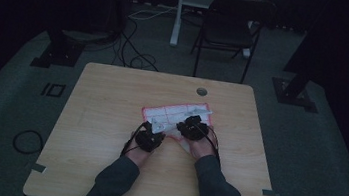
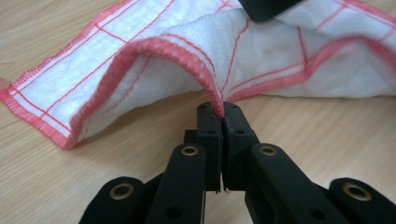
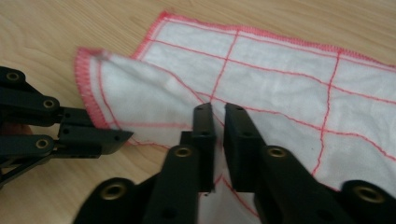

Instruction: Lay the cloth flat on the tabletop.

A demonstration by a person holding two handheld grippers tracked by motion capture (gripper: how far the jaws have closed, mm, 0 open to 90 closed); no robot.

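Left gripper [image 2: 219,109] clenches the cloth's [image 2: 154,70] red hem, folding under way; right gripper [image 3: 218,112] hovers above it, jaws slightly parted, gripping nothing. Next: carry the hem across.

Wooden bench [image 1: 104,119], round grommet hole [image 1: 201,91] near far edge. Black folding chair [image 1: 229,26] beyond. Cables [image 1: 133,47] on floor.

In dim light, a person's two forearms reach in from the near edge of a wooden table [image 1: 109,120], each hand holding a black gripper. The left gripper [image 1: 150,138] and the right gripper [image 1: 192,128] sit side by side at the near edge of a white cloth with red lines [image 1: 180,113], apparently lifting part of it. A folding chair [image 1: 229,26] stands beyond the table.
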